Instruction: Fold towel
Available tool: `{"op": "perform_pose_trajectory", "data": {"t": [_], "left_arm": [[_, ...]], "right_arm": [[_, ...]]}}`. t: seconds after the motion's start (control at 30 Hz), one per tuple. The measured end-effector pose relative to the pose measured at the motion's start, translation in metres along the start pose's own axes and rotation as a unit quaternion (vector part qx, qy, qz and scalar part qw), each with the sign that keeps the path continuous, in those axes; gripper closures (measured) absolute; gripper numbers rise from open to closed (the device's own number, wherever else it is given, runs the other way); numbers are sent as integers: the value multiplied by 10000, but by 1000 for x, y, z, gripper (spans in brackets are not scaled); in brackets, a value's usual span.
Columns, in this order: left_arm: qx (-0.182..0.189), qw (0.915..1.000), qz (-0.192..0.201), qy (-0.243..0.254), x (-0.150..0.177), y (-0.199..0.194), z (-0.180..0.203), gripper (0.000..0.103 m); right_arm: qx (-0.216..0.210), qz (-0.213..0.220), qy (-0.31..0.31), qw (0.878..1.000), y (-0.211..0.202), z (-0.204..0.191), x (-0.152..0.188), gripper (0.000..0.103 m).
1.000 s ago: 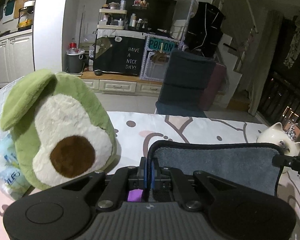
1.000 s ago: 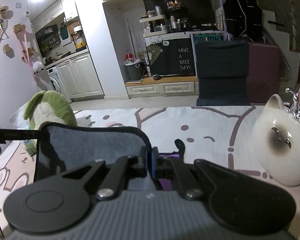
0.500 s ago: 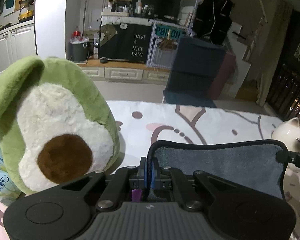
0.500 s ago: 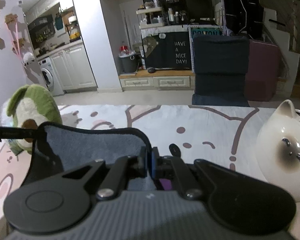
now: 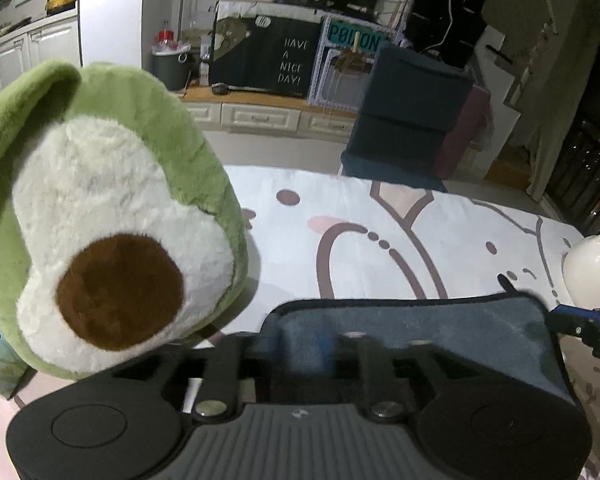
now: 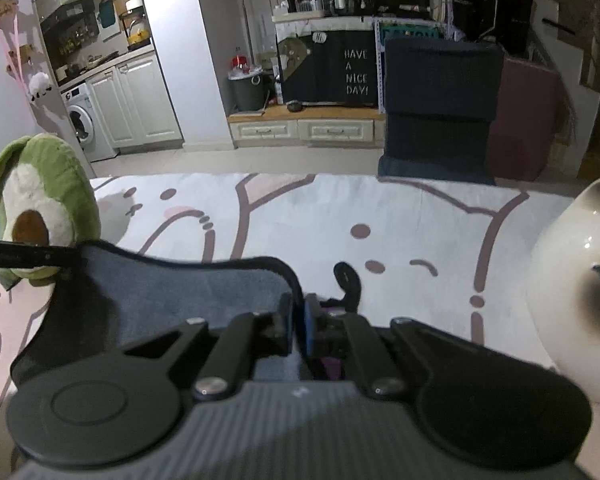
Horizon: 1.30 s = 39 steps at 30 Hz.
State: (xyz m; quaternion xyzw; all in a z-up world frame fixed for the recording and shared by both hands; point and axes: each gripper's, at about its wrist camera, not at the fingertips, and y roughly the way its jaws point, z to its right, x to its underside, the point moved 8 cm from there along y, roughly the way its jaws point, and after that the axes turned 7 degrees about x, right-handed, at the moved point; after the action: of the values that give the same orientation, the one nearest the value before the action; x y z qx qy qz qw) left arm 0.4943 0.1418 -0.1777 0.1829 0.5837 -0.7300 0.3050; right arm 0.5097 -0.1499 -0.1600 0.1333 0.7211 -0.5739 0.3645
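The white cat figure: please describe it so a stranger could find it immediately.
Start from the bed sheet with pink cartoon drawings. At its right edge, right of the grey towel, stands the cat figure. It alone is glossy, cream-white, with a dark face; the avocado plush is green and fluffy.

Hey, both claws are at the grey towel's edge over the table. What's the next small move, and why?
Probably open the right claw to drop its corner. The left claw looks spread open, though blurred, with the towel showing between its fingers. The right one is pinched shut on the other corner, low over the patterned table cover.
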Motion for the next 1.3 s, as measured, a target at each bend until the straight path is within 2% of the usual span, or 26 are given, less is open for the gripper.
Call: {"op": "perform_pose_trajectory", "data": {"t": [0.07,0.17,0.2,0.27,0.3,0.53,0.9,1.3], "left_arm": [[-110,9999,-31,37,1,0,0,38],[-225,9997,-41,111,2,-2,1,15],[-258,9996,-54,137,3,-3,1,12],[-284,9994,-81,185,4,-4,3,1],[-294,9993,-99,206,5,-5,4,0],[-316,9984,-323,354,12,-13,13,0],[-295,9983,-291,402,16,-36,25,0],[-302,9983,-307,397,27,-60,36,0]], "right_arm": [[30,-53,66,10000,2,1,1,48],[102,25,89,9999,-1,2,1,28],[77,7,108,9999,-1,2,1,20],[15,13,130,9999,-3,1,1,9],[-15,-4,133,9999,-3,0,2,0],[35,-138,107,9998,-5,-6,5,0],[231,-255,171,9993,-21,-8,9,0],[197,-337,242,9989,-48,-13,17,0]]}}
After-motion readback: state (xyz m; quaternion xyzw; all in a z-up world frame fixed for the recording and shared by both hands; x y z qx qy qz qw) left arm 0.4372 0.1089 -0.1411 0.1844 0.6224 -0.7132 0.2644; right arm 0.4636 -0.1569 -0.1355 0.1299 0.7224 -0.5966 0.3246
